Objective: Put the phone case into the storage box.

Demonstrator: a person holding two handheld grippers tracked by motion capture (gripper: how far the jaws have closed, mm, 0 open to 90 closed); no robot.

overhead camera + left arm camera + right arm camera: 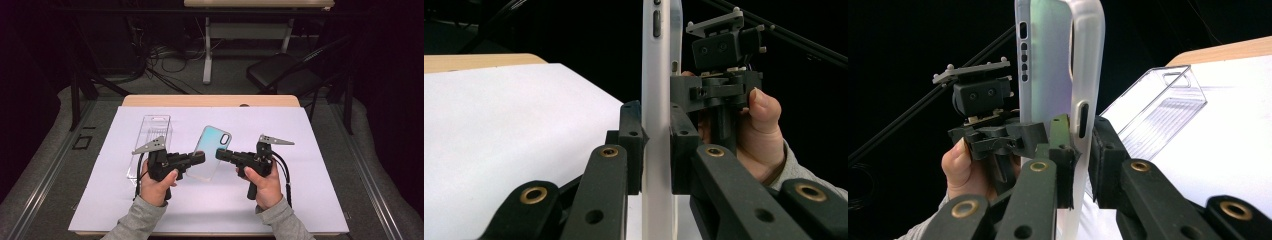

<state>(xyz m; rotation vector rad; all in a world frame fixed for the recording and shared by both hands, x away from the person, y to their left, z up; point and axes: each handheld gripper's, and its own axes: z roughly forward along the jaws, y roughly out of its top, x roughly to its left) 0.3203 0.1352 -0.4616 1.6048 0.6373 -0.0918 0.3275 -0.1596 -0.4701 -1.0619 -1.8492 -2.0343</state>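
A phone case [211, 147] with a teal-to-white sheen and a camera cut-out is held tilted above the table between both grippers. My left gripper [199, 158] is shut on its left long edge, and my right gripper [221, 154] is shut on its right long edge. In the left gripper view the case [656, 75] stands edge-on, pinched between the black jaws of the left gripper [656, 145], with the other gripper [719, 85] and a hand behind it. In the right gripper view the case [1058, 75] stands upright in the right gripper [1079, 150].
A clear plastic package [150, 137] lies on the white sheet [300, 200] left of the case, also seen as the package [1158, 110] in the right gripper view. A black folding chair [280, 72], a second table and floor cables lie beyond the wooden table edge [210, 100].
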